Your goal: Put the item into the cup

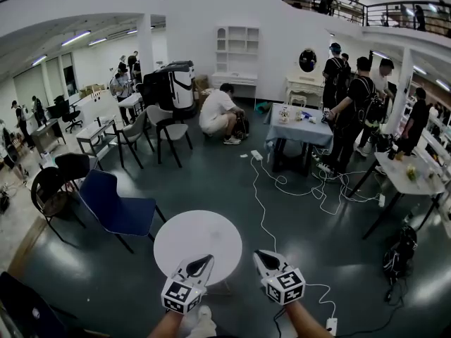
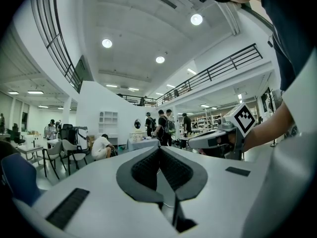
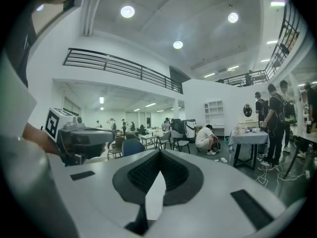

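Note:
My left gripper (image 1: pixel 204 260) and right gripper (image 1: pixel 262 255) are held side by side at the bottom of the head view, just past the near edge of a small round white table (image 1: pixel 197 238). The tabletop is bare, and no cup or item shows in any view. In the left gripper view the jaws (image 2: pixel 159 150) are shut with nothing between them. The right gripper view shows its jaws (image 3: pixel 159 152) meeting at the tips, also with nothing in them. Each gripper view catches the other gripper's marker cube (image 2: pixel 244 119) (image 3: pixel 57 124) off to the side.
A blue chair (image 1: pixel 113 206) and black chairs stand left of the round table. A white cable (image 1: pixel 264 203) runs across the dark floor to a power strip (image 1: pixel 331 324). Further off is a cloth-covered table (image 1: pixel 299 129) with people standing, and a crouching person (image 1: pixel 218 111).

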### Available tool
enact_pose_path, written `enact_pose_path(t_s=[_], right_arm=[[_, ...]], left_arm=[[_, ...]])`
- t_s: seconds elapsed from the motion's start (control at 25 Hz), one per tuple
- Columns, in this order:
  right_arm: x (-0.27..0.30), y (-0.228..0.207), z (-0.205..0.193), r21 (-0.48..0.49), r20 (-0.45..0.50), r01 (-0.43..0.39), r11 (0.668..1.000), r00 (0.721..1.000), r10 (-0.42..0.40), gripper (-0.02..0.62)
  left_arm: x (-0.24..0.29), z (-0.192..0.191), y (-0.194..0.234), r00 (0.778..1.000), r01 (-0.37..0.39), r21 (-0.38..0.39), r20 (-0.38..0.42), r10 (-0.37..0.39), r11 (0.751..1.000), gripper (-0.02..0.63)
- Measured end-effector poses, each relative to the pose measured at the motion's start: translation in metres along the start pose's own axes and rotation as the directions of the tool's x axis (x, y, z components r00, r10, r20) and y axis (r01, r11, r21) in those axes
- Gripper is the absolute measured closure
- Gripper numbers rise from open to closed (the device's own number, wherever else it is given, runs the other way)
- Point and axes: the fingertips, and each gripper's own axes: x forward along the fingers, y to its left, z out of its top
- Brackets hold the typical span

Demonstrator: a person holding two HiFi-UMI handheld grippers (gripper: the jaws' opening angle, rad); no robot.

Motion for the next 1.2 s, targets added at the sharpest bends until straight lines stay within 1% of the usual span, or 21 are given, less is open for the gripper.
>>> enact_pose_path(t_s=[0.24, 0.56, 0.72, 1.0, 1.2], right_arm=[[-0.014, 0.014, -0.010, -0.001, -0.006, -0.010, 1.000, 1.000, 0.010, 0.580], [-0.014, 0.023, -0.014, 0.014, -0.010, -0.021, 1.000, 1.000, 0.021, 0.580], [-0.014, 0.023, -0.015, 0.001, -0.012, -0.029, 1.000, 0.999, 0.029, 0.580], [-0.001, 0.039, -0.016, 0.012, -0.019, -0.023, 1.000, 1.000, 0.023, 0.580], [0.010, 0.057, -0.008, 0.013, -0.011, -0.017, 1.000, 1.000, 0.017, 0.580]], left_arm=[[-0.015, -0.004, -0.016, 1.000, 0.003, 0.005, -0.010, -0.002, 1.000, 0.589], [-0.029, -0.004, -0.018, 1.000, -0.006, 0.007, -0.022, 0.006, 1.000, 0.589], [-0.025, -0.005, -0.021, 0.999, -0.004, 0.014, -0.033, 0.005, 1.000, 0.589], [-0.040, -0.006, -0.010, 1.000, 0.009, 0.008, -0.028, -0.009, 1.000, 0.589], [-0.053, -0.006, 0.005, 0.999, 0.022, 0.004, -0.034, -0.022, 1.000, 0.589]])
